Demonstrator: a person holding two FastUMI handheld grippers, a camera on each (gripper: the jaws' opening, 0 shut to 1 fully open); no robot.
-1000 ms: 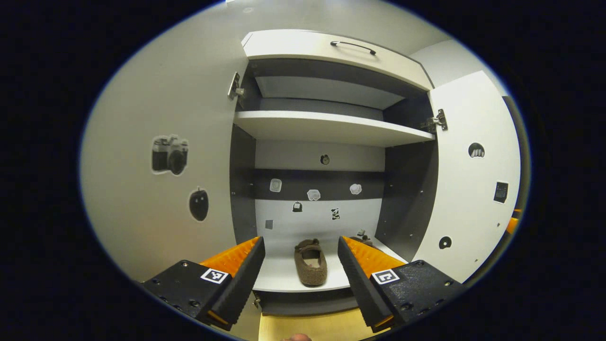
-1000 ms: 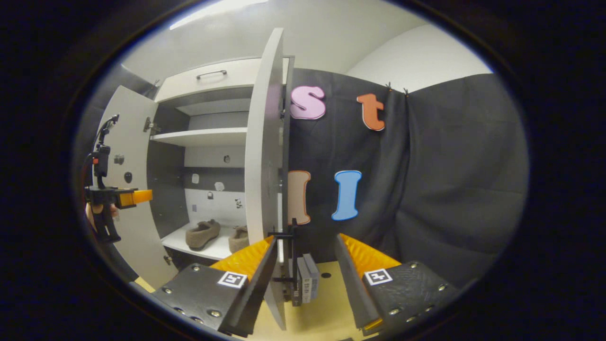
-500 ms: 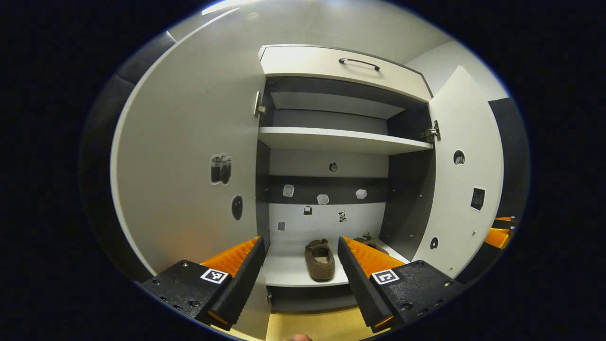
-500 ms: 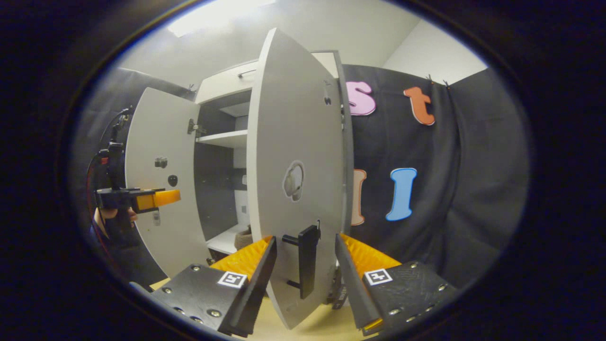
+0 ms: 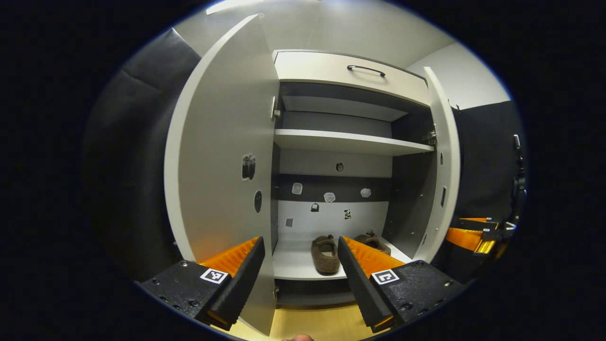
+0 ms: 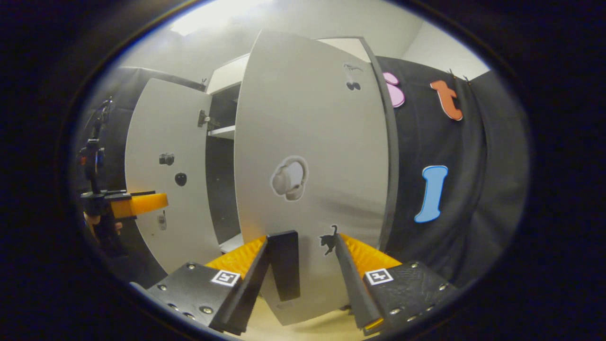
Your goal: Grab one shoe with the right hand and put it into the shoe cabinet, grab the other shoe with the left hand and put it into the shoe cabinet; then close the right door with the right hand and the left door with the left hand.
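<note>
A: Where does the left gripper view look from?

B: From low in front of the shoe cabinet (image 5: 352, 78), facing straight into it between both half-open doors, a little way back.

A: And the right gripper view?

B: From the cabinet's right side, close up against the outer face of the right door (image 6: 312, 142), looking leftward.

A: Any overlap?

B: Both catch the left door (image 5: 222, 156) (image 6: 163, 137), the right door (image 5: 442, 161) and the cabinet's top.
</note>
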